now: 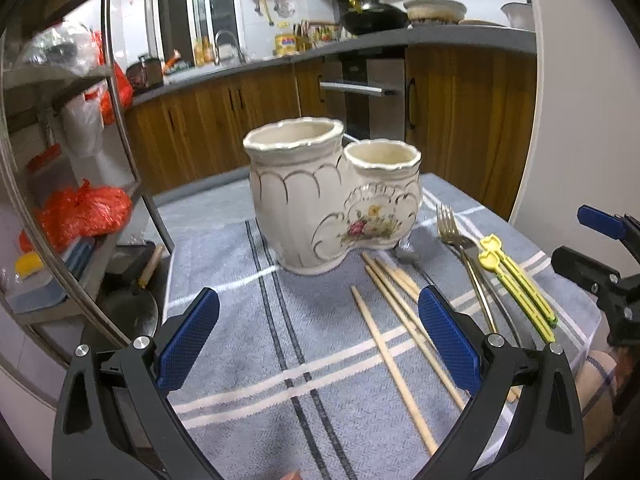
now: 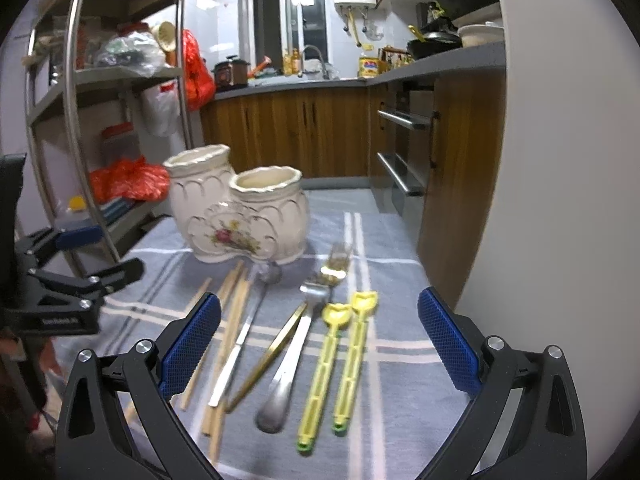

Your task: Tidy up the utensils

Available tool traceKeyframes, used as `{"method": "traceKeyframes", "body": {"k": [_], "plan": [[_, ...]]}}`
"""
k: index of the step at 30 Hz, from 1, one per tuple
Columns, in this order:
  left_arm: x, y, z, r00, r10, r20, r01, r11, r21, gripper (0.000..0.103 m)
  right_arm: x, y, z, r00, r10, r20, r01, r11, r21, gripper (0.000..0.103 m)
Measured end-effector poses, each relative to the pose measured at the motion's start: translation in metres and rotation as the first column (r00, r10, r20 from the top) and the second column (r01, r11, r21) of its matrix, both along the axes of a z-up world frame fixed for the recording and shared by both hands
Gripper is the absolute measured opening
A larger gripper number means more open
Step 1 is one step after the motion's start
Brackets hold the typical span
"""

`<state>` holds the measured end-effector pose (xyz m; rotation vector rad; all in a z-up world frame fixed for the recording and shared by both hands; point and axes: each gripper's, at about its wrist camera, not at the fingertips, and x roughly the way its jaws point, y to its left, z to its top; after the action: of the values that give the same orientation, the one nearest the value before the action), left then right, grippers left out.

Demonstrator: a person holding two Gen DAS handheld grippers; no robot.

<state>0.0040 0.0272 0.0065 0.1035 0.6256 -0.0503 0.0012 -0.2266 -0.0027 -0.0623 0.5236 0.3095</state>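
Note:
A cream ceramic holder point(image 1: 328, 196) point(image 2: 240, 212) with two cups and a flower print stands upright on a blue-grey checked cloth point(image 1: 248, 336) point(image 2: 400, 380); both cups look empty. In front of it lie several wooden chopsticks point(image 1: 396, 344) point(image 2: 228, 328), a spoon point(image 2: 244, 328), a gold fork point(image 1: 460, 244) point(image 2: 288, 332), a silver fork point(image 2: 292, 356) and two yellow plastic utensils point(image 1: 516, 284) point(image 2: 340, 364). My left gripper point(image 1: 320, 344) hovers open over the cloth, left of the chopsticks. My right gripper point(image 2: 320, 348) hovers open above the forks, holding nothing.
A metal shelf rack point(image 1: 108, 128) point(image 2: 80, 100) with red bags stands left of the table. Wooden kitchen cabinets point(image 1: 224, 120) point(image 2: 304, 132) and an oven point(image 2: 404, 148) lie behind. The table's right edge borders a white wall point(image 2: 540, 200).

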Motion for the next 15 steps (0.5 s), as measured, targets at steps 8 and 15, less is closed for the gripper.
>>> {"method": "traceKeyframes", "body": {"k": [8,15], "plan": [[0.009,0.001,-0.018,0.990,-0.042,-0.136,0.053,0.996,0.074,0.098,0.019,-0.015,-0.008,0.995,-0.020,-0.096,0.013,0.997,-0.074,0.098],[0.012,-0.005,-0.030,0.969,-0.111,-0.222,0.120,0.992,0.030,0.097,0.034,-0.017,-0.027,0.974,-0.001,-0.228,-0.020,0.996,-0.088,0.091]]}}
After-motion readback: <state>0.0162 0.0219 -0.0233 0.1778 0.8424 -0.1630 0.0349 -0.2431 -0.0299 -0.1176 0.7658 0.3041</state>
